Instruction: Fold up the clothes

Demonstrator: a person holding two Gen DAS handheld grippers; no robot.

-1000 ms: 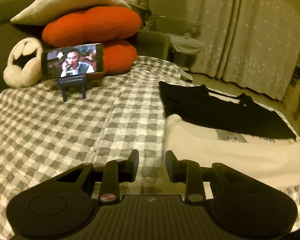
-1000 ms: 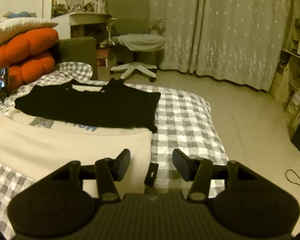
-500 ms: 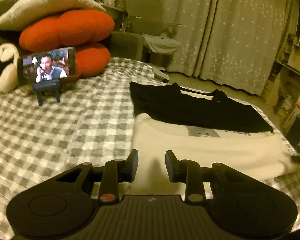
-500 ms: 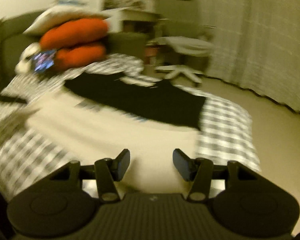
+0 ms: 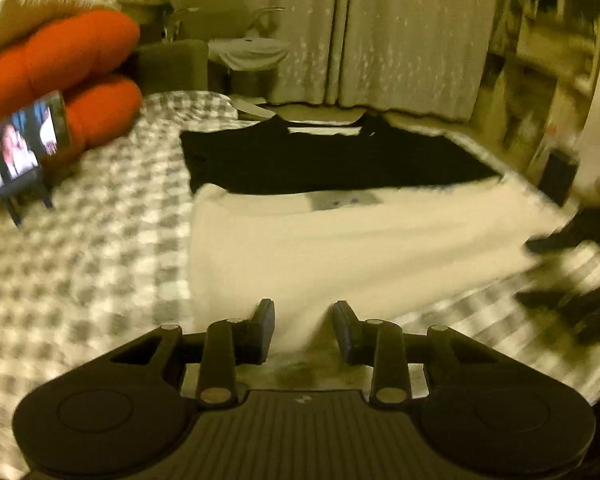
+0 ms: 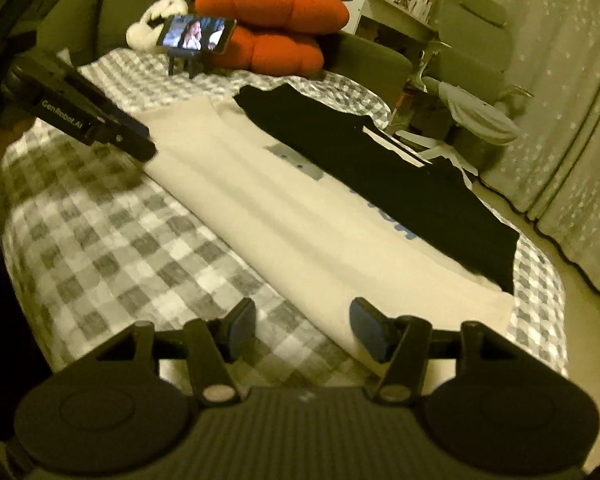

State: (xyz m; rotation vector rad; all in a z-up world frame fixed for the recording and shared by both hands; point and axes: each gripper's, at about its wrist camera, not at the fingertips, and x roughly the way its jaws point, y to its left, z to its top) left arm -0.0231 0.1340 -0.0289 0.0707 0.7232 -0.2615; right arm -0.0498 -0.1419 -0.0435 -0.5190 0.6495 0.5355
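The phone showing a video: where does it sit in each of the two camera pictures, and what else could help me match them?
Left wrist view: the phone is at the far left edge, propped on a small stand in front of the orange cushions.
Right wrist view: the phone is near the top, left of centre, again in front of the orange cushions.
Shared landmark: the black garment lying partly over the white T-shirt.
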